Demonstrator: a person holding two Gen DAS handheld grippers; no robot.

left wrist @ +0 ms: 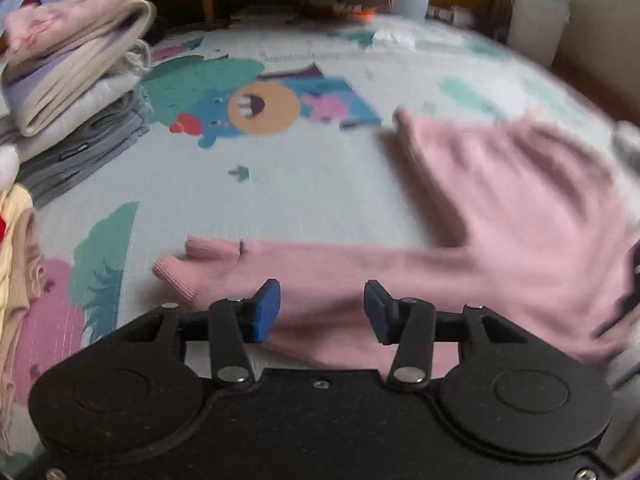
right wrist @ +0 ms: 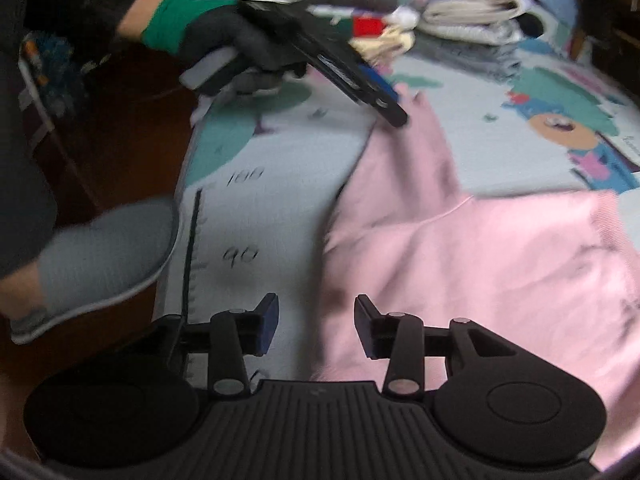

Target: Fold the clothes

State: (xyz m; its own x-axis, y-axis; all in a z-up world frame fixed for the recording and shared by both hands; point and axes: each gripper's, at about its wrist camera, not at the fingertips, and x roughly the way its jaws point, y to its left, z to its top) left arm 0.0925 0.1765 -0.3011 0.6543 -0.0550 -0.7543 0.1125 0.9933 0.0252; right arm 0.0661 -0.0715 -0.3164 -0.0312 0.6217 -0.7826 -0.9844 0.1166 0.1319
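Note:
A pink long-sleeved top (left wrist: 500,200) lies flat on the patterned play mat (left wrist: 280,184), blurred at the right. Its sleeve (left wrist: 304,272) stretches left, ending in a ribbed cuff (left wrist: 188,268). My left gripper (left wrist: 322,312) hovers open over the sleeve, with cloth showing below the gap and neither pad pressing it. In the right wrist view the top (right wrist: 480,260) fills the right half. My right gripper (right wrist: 316,322) is open above the top's near left edge. A gloved hand (right wrist: 224,44) holds the left gripper (right wrist: 390,108) over the sleeve's far end.
A stack of folded clothes (left wrist: 72,92) sits at the mat's far left, seen also at the top of the right wrist view as a stack (right wrist: 468,16). A yellow garment (left wrist: 16,248) lies at the left edge. A person's grey-clad foot (right wrist: 104,248) rests on the dark floor (right wrist: 120,140) beside the mat's edge.

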